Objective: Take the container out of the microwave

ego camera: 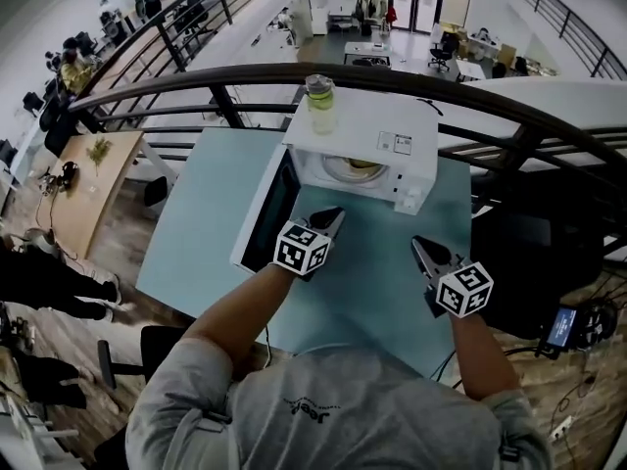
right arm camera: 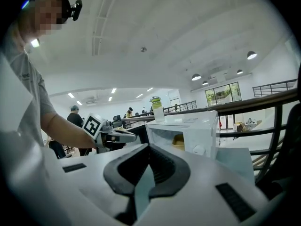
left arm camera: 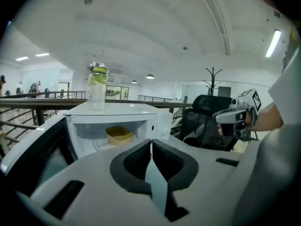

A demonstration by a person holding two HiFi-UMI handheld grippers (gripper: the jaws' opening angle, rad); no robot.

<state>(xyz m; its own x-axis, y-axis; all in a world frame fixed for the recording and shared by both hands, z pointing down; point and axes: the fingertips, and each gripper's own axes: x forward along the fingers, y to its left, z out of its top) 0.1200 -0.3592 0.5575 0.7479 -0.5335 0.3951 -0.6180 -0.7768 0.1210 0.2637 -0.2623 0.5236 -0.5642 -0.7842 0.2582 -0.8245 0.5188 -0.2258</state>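
Note:
The white microwave (ego camera: 392,145) stands on a pale blue table (ego camera: 211,223) with its door (ego camera: 266,213) swung open to the left. Inside lies a shallow yellow container (ego camera: 355,167), also seen in the left gripper view as the container (left arm camera: 118,135) and in the right gripper view as the container (right arm camera: 178,141). My left gripper (ego camera: 333,213) is shut and empty, just in front of the opening beside the door. My right gripper (ego camera: 419,245) hangs shut and empty further back, off the microwave's front right corner. Each gripper view shows its own pads meeting: left gripper (left arm camera: 151,142), right gripper (right arm camera: 149,149).
A clear bottle with a green lid (ego camera: 320,101) stands on the microwave's top, near its left edge. A dark curved railing (ego camera: 470,86) runs behind the table. A black office chair (left arm camera: 207,121) sits to the right, and a stool (ego camera: 147,355) by the table's near left.

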